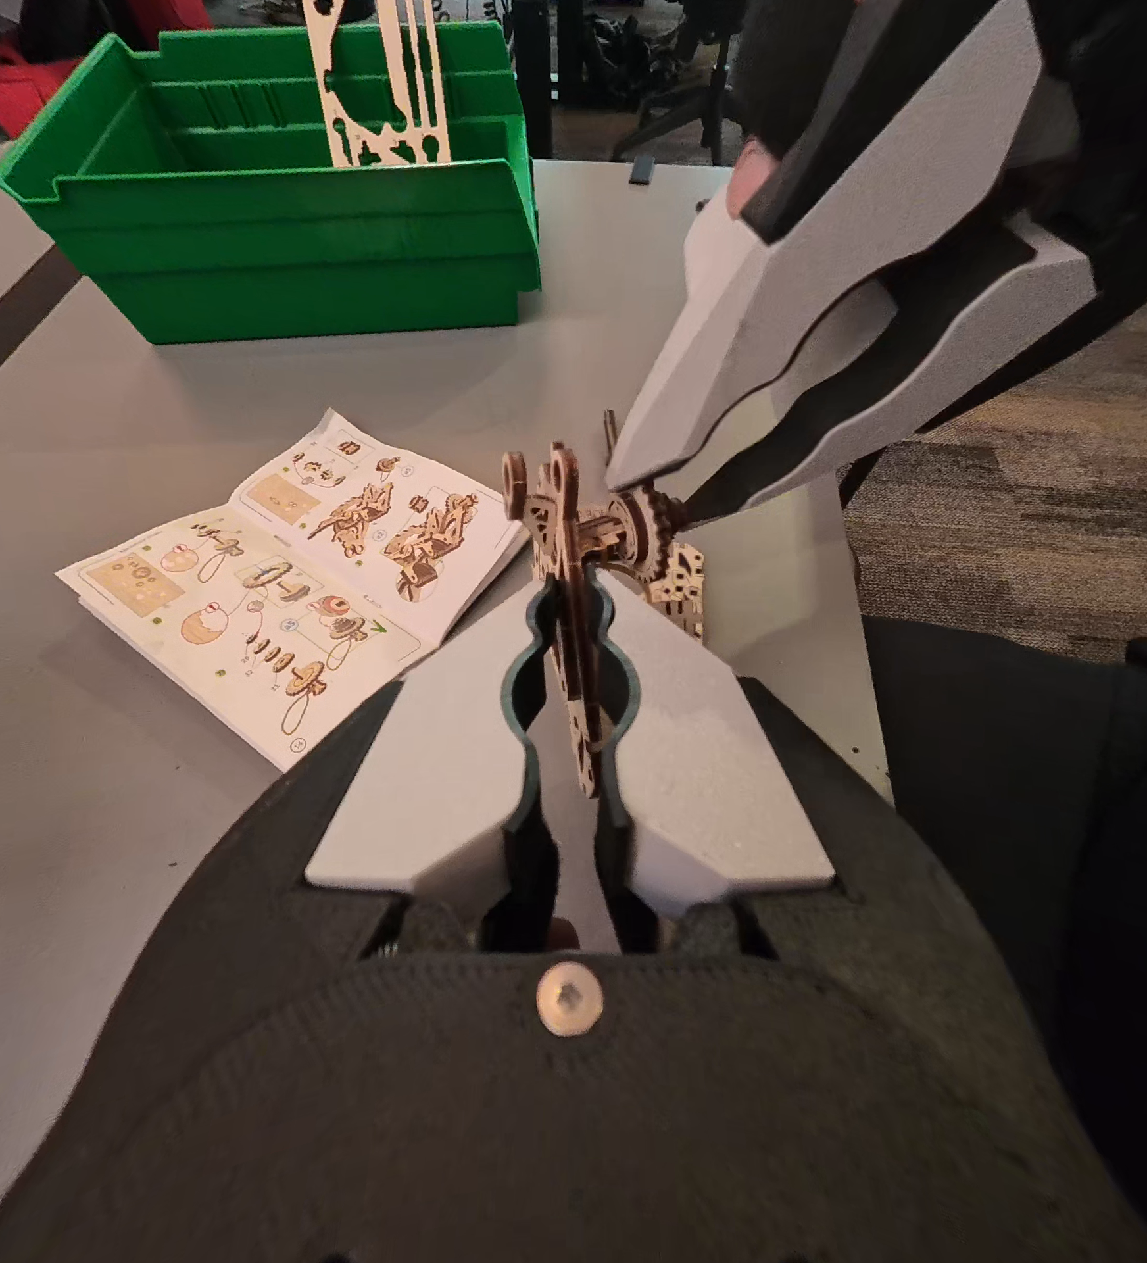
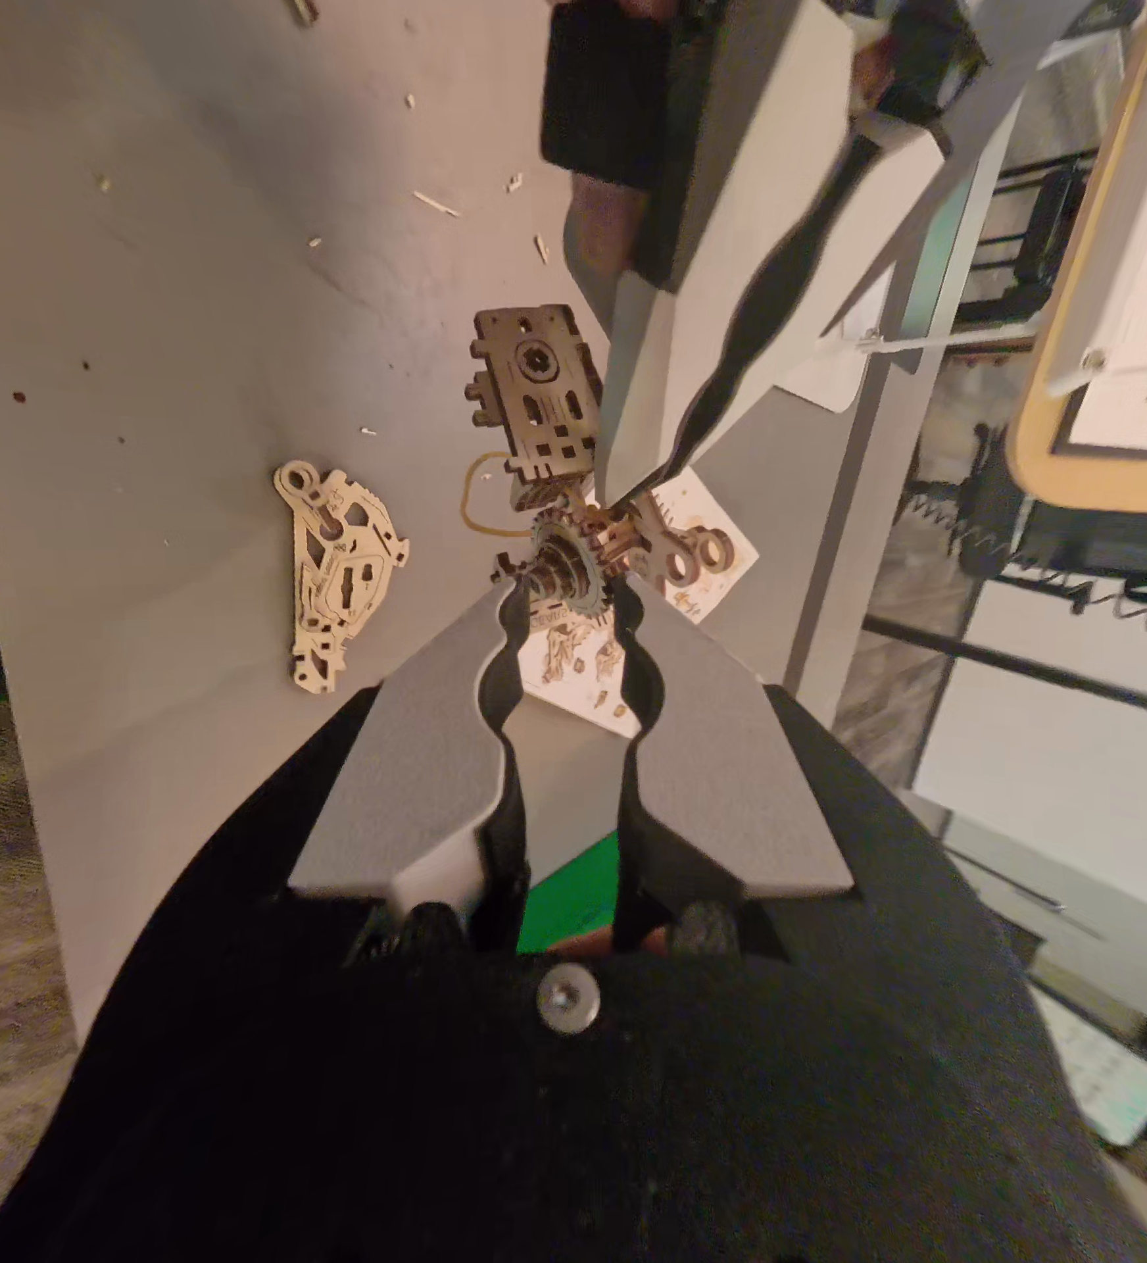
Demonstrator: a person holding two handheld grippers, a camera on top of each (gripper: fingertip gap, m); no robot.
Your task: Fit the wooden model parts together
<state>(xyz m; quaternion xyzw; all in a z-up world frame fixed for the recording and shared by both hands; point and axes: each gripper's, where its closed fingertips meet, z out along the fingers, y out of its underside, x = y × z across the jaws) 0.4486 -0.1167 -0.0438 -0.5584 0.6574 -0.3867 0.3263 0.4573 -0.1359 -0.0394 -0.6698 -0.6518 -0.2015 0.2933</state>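
Mid-assembly: left gripper (image 1: 574, 601) clamped on the flat laser-cut plate of the wooden model (image 1: 567, 540), held upright above the bench's right edge. Right gripper (image 2: 567, 591) part-open, tips bracketing the toothed gear stack (image 2: 560, 574) on the axle; firm grip or not, cannot tell. Next probably calls for pressing the gears home along the axle, gently, as the plywood's thin. Spare pale fretted plate (image 2: 338, 577) lies flat on the bench; instruction booklet (image 1: 284, 581) and green plastic bin (image 1: 270, 205) toward the far left corner.

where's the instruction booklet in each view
Left wrist view: instruction booklet lies open on the table, left of centre, in front of the green bin.
Right wrist view: only part shows, instruction booklet, just past the right tool.
Shared landmark: the wooden gear assembly.
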